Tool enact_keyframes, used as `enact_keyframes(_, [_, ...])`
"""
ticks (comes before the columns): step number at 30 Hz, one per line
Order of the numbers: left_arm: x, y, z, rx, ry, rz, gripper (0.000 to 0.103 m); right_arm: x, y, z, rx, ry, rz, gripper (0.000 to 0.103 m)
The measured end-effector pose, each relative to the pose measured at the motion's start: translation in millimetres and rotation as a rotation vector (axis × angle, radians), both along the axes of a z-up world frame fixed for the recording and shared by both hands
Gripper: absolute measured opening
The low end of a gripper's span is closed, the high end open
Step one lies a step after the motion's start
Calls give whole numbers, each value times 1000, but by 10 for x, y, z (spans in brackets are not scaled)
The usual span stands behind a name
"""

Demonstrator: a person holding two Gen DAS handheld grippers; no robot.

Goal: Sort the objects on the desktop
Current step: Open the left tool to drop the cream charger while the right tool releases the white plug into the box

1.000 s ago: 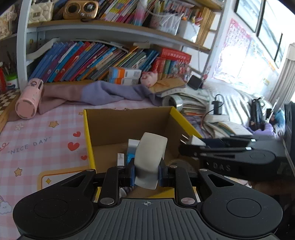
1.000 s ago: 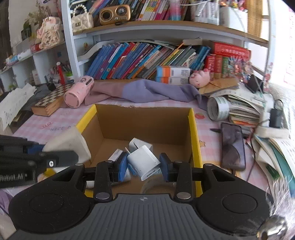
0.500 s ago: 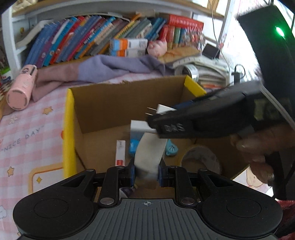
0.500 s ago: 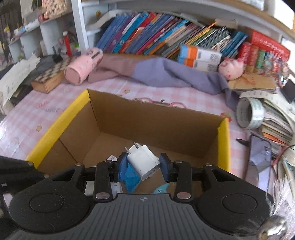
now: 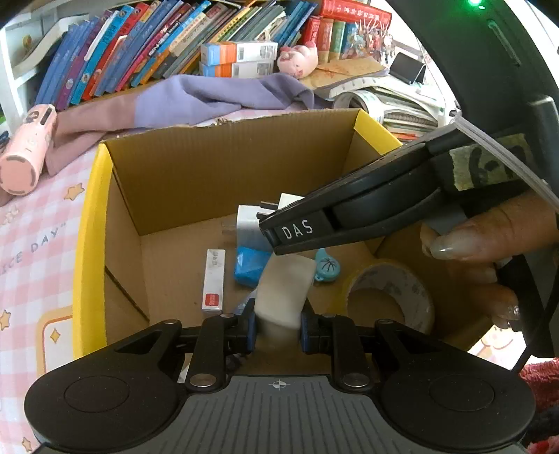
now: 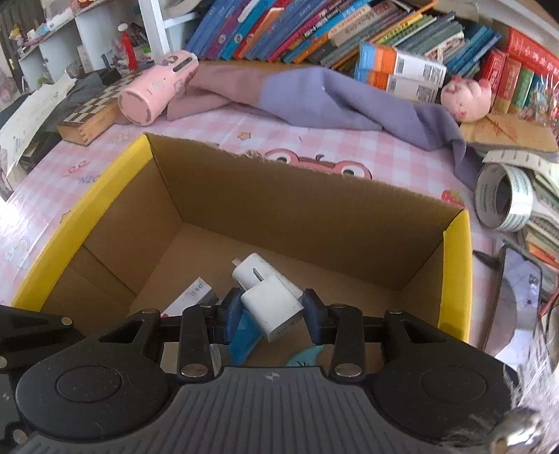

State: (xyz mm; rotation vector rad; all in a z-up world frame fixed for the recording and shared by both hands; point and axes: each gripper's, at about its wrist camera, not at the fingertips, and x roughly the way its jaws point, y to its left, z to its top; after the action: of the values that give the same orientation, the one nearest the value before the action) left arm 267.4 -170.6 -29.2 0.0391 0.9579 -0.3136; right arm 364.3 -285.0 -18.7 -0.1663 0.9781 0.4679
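The second charger (image 5: 249, 223) in the box is half hidden behind the right gripper (image 5: 297, 230), and the phone (image 6: 517, 297) gets cut off at the frame edge.

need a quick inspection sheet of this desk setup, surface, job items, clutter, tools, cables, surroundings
surface: pink checked desk mat with cartoon prints.
job's things: open cardboard box with yellow outer sides; on its floor a second white charger, blue eraser, slim white-and-red packet, tape roll, teal basketball charm.
clutter: pink bottle on its side, purple and mauve cloth, chessboard box, pig toy, tape roll on stacked papers, phone.
grippers: left tool shut on a white eraser; right tool shut on a white charger; both over the box.
cables: nothing seen.
surroundings: shelf of leaning books.
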Motion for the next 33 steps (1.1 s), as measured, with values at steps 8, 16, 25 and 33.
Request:
enact_keyframes(8, [39,-40,-18,2,9,12,22,16,-7,-18,1,8,4,35])
enact_keyframes(16, [11,-90,15,12,-9,17,31,5,-21,7,15,-9,-3,39])
enact_keyframes(25, [-254,-152,280,74,-173,27,68,-145,-126,217,81,-92,-37,53])
enact_keyframes(33, [-659,-21,617,77,-340,90,78,-627,-240,568,150,-245,-93,59])
